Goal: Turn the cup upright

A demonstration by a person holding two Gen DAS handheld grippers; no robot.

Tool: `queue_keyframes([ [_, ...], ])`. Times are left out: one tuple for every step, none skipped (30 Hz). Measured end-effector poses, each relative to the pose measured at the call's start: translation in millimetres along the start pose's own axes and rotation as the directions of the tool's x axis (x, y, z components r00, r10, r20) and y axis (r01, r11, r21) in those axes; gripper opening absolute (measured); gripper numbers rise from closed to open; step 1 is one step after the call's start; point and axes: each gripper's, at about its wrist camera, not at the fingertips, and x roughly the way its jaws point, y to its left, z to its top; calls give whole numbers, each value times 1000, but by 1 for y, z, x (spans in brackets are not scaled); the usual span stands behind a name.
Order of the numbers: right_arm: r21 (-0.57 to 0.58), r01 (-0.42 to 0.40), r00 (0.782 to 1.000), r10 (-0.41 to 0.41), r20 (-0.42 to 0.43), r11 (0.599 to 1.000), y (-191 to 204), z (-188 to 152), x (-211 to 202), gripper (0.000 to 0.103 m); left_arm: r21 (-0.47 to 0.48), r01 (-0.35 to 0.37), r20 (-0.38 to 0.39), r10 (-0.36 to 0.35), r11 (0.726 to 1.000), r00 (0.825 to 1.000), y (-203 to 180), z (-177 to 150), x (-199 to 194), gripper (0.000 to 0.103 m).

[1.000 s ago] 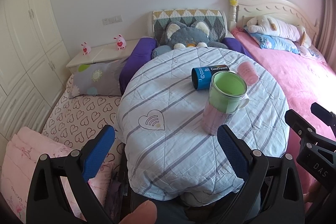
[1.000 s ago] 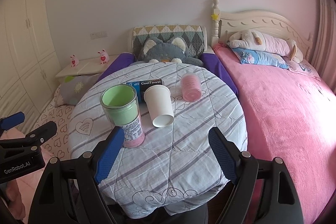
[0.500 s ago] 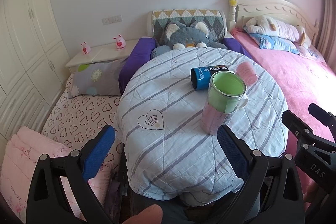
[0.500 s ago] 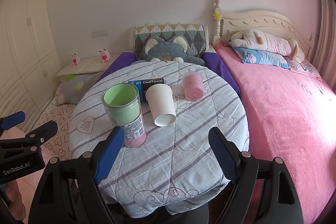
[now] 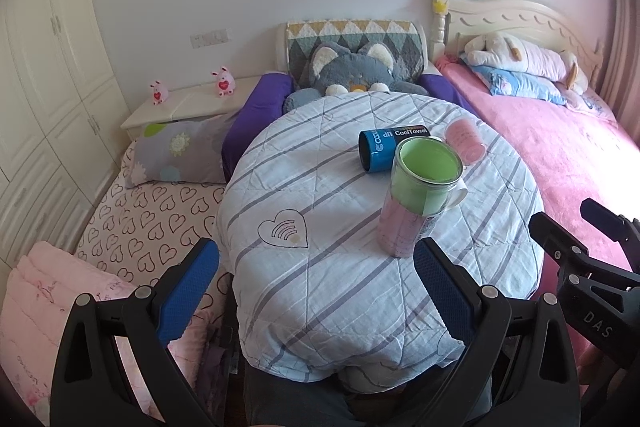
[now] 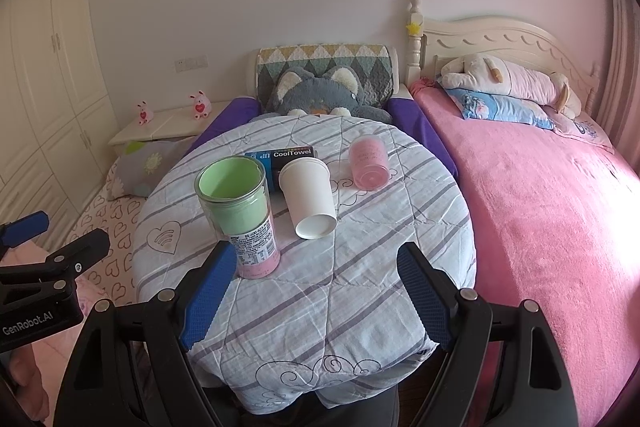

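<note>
The round table covered with a striped light-blue quilt [image 6: 320, 291] carries four items. The white paper cup [image 6: 310, 201] lies on its side near the table centre, with its open mouth toward the near edge and its base toward the far edge. It is just beside the blue cylindrical can [image 6: 286, 159], which also lies on its side behind it and bears the printed words "CoolTowel" and "UP". In the left wrist view only a small part of the white paper cup [image 5: 459, 195] shows behind the jar.

The tall clear jar with green and pink contents [image 6: 240, 215] stands upright left of the cup, toward the left edge. It carries a printed label near its base; the text is too small to read. A clear jar with pink contents [image 6: 369, 167] lies tilted toward the far right edge, apart from the cup.

The right gripper [image 6: 316, 301] has its blue-padded fingers spread apart above the near edge and holds nothing. The left gripper [image 5: 316, 287] is likewise spread apart, empty, at the near left edge. Its body reads "GenRobot.AI" in the right wrist view; the right gripper body reads "DAS".
</note>
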Motion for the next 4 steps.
queue_keyframes([
  [0, 0, 1000, 0, 0, 1000, 0, 0, 0, 84, 1, 0, 1, 0, 1000, 1000, 1, 0, 0, 99],
  [0, 0, 1000, 0, 1, 1000, 0, 0, 0, 84, 1, 0, -1, 0, 1000, 1000, 1, 0, 0, 99],
  [1, 0, 1000, 0, 1, 1000, 0, 0, 0, 84, 1, 0, 0, 0, 1000, 1000, 1, 0, 0, 99],
  [1, 1, 1000, -1, 2, 1000, 0, 0, -1, 84, 0, 1, -1, -1, 1000, 1000, 0, 0, 0, 99],
])
